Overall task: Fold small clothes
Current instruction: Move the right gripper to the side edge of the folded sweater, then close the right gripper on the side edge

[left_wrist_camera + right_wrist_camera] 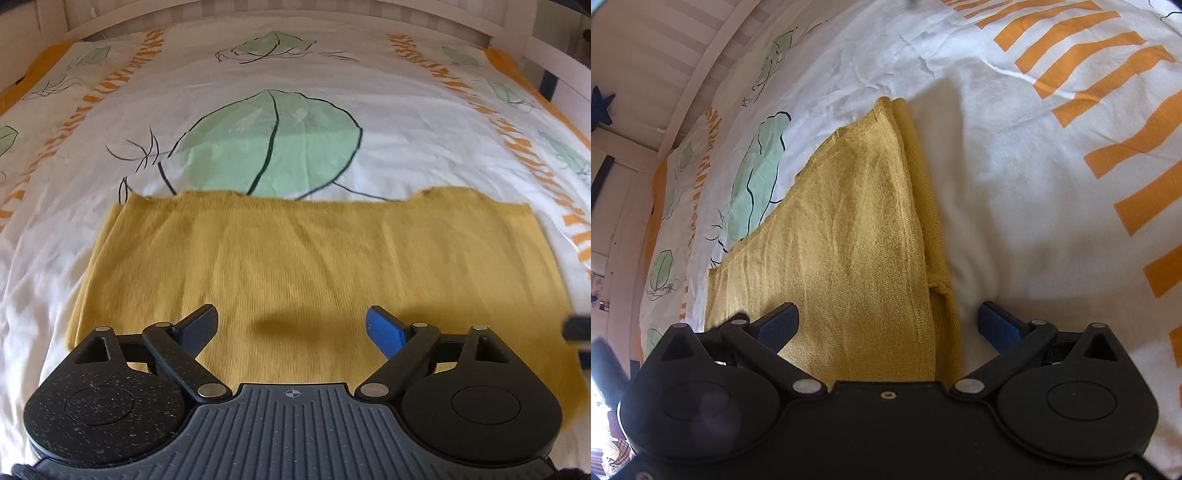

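Two layers of mustard-yellow garment (857, 229) lie flat on the leaf-printed bedcover (1015, 155), filling the lower middle of both views, with an under-layer peeking out along its right edge in the right wrist view. Both tools are released: the left gripper (293, 326) stands with jaws spread wide above the middle of the cloth, nothing between them, and the right gripper (888, 321) straddles the garment's right edge, pads clear of the fabric. The likeliest slip, I judge, is a pinch that takes only the top layer, so the lower one drags and the fold goes crooked; the soft, rumpled bedding could also be caught up with the cloth. Nothing stands in the way on the bedcover itself; a white bed rail (295, 14) runs along the top of the left view, well apart.
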`<act>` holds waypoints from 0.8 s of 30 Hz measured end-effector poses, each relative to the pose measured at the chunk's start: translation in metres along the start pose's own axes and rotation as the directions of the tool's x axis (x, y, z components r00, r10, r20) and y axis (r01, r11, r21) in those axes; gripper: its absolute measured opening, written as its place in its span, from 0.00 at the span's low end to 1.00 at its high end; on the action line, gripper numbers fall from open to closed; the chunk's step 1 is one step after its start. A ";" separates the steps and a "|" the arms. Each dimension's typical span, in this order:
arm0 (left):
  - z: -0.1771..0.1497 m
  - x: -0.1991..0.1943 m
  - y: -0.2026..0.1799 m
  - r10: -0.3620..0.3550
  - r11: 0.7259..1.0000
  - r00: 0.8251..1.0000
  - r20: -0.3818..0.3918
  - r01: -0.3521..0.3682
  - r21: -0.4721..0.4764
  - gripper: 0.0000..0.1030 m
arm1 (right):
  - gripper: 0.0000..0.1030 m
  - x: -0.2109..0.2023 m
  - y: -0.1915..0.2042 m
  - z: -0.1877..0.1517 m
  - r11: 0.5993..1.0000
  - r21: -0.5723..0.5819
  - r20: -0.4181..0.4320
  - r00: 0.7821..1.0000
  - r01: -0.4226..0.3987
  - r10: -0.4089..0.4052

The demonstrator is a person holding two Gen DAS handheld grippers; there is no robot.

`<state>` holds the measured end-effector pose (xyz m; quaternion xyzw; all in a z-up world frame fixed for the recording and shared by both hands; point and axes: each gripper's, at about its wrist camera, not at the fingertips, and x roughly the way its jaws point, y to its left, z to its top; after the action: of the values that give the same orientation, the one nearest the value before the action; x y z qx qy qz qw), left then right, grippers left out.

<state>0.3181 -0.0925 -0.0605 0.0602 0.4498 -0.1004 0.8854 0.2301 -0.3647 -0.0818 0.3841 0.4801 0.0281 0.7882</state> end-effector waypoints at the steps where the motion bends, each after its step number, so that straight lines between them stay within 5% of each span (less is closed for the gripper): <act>1: 0.004 0.005 0.001 0.002 1.000 1.000 -0.005 -0.002 -0.003 0.85 | 1.00 0.000 0.000 0.000 1.000 -0.001 -0.001 1.000 -0.001 0.001; 9: 0.020 0.039 0.000 0.041 0.999 0.996 -0.077 -0.044 -0.032 0.88 | 1.00 0.001 -0.009 0.006 0.997 0.020 -0.002 0.998 -0.068 0.068; 16: 0.019 0.042 0.002 0.039 0.998 0.996 -0.075 -0.042 -0.036 0.91 | 1.00 0.006 -0.023 0.010 0.978 0.039 0.029 0.979 -0.204 0.203; 24: 0.019 0.030 0.011 -0.006 0.998 0.999 -0.045 0.003 -0.068 0.84 | 1.00 0.017 -0.015 0.016 0.969 -0.002 0.043 0.968 -0.247 0.247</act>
<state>0.3527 -0.0896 -0.0733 0.0312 0.4730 -0.0854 0.8763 0.2464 -0.3770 -0.0995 0.4427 0.4117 0.1169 0.7879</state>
